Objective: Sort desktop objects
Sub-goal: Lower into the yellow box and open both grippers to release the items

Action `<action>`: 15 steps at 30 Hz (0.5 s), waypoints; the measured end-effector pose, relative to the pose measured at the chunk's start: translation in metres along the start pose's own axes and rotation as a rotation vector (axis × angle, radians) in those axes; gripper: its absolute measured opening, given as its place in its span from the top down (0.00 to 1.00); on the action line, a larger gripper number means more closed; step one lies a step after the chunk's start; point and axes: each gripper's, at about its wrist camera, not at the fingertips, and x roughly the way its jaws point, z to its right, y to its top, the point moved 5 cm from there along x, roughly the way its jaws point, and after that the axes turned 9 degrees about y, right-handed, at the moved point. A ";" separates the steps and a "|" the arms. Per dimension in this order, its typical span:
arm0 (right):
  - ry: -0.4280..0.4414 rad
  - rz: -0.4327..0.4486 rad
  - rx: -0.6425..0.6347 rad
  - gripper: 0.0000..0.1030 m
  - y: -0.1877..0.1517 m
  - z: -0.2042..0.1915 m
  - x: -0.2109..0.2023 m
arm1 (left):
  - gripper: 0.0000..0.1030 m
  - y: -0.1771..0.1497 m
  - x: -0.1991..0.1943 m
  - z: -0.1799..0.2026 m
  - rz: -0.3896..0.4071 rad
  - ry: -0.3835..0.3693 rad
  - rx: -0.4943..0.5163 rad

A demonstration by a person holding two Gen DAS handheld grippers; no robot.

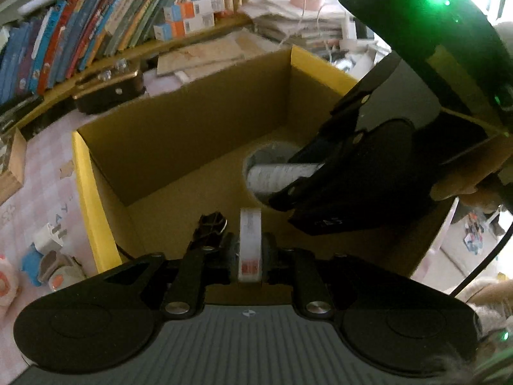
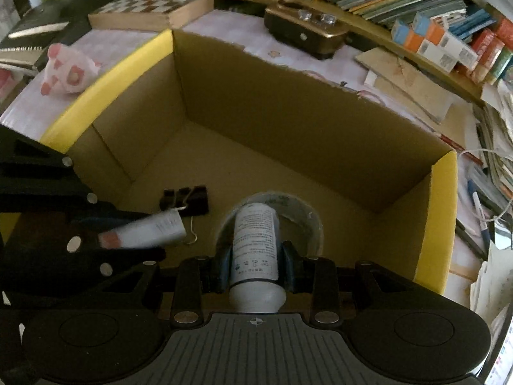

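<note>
1. Left gripper (image 1: 249,250): jaws set narrowly about one white tube (image 1: 250,243); whether the pads press on it cannot be told. It hangs over the cardboard box (image 1: 192,118).
2. Right gripper (image 2: 256,258): jaws pinching one white bottle (image 2: 255,243) above the box.
3. Box floor: one roll of clear tape (image 2: 307,218), directly beneath the bottle; one black binder clip (image 2: 186,200), left of the tape.
4. Desk (image 2: 224,29): one chessboard box (image 2: 150,8); one pink plush toy (image 2: 69,72).
</note>
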 end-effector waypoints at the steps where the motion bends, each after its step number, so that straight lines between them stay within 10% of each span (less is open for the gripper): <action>1: -0.005 0.034 0.006 0.67 0.001 0.000 -0.006 | 0.64 0.000 -0.006 0.000 0.029 -0.001 -0.001; 15: -0.078 0.416 0.122 0.64 -0.005 -0.009 -0.103 | 0.19 -0.006 -0.102 -0.033 0.301 0.120 -0.156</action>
